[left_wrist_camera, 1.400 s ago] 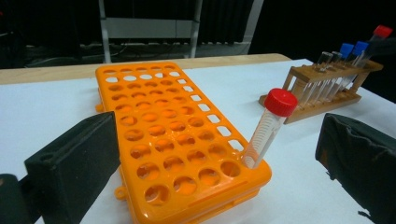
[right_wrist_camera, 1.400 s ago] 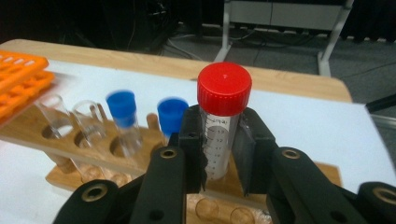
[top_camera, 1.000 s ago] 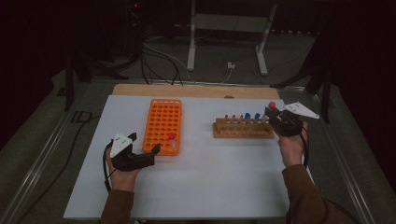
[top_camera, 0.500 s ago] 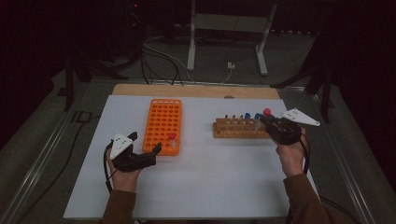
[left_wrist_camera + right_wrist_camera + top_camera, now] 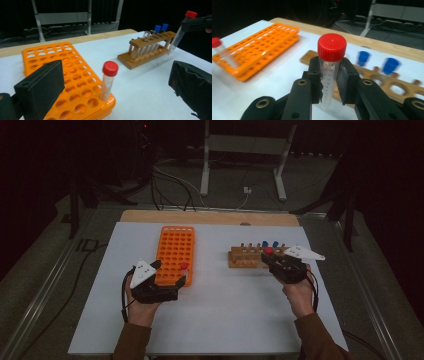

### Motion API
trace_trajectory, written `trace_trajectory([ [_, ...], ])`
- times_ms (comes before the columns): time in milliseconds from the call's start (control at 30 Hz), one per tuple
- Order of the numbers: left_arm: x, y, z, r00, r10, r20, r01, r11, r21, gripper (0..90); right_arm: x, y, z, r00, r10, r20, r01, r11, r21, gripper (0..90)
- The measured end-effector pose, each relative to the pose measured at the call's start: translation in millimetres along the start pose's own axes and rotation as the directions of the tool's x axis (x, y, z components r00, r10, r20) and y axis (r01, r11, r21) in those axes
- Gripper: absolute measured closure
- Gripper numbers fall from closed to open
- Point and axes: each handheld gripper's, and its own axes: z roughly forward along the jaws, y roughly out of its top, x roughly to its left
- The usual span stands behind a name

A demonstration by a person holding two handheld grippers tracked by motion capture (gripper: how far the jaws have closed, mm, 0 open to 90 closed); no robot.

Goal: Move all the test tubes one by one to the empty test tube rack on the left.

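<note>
The red-capped tube (image 5: pixel 329 67) has been lifted from the wooden rack (image 5: pixel 250 258) at 3 o'clock and is clamped by the right gripper (image 5: pixel 330 82); transfer toward the orange rack (image 5: pixel 175 254) seems begun. The left gripper (image 5: pixel 110 95) stands open.

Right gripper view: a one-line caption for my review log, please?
Right gripper clamps a red-capped tube above the wooden rack, orange rack beyond.
</note>
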Motion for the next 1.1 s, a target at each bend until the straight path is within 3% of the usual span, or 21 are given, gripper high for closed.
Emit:
trace_trajectory([
  [267, -15.6, 12.4, 6.8, 0.9979, 0.043, 0.048, -0.043, 0.9991, -0.006, 1.0, 25.7, 4.6, 6.8, 0.9968, -0.055, -0.059, 0.056, 0.998, 0.02, 74.3],
  [533, -32.0, 22.4, 19.1, 0.9935, 0.075, 0.086, -0.074, 0.9971, -0.016, 1.0, 43.5, 7.5, 15.9, 0.9931, -0.06, -0.1, 0.064, 0.997, 0.031, 74.4],
  [767, -45.6, 24.8, 32.1, 0.9874, 0.096, 0.125, -0.097, 0.9953, -0.003, 1.5, 57.3, 15.3, 19.9, 0.9861, -0.078, -0.147, 0.083, 0.996, 0.03, 74.4],
  [1100, -60.7, 22.4, 55.5, 0.9821, 0.107, 0.155, -0.115, 0.9924, 0.045, 10.4, 77.2, 22.0, 22.5, 0.9731, -0.098, -0.209, 0.104, 0.994, 0.021, 74.4],
])
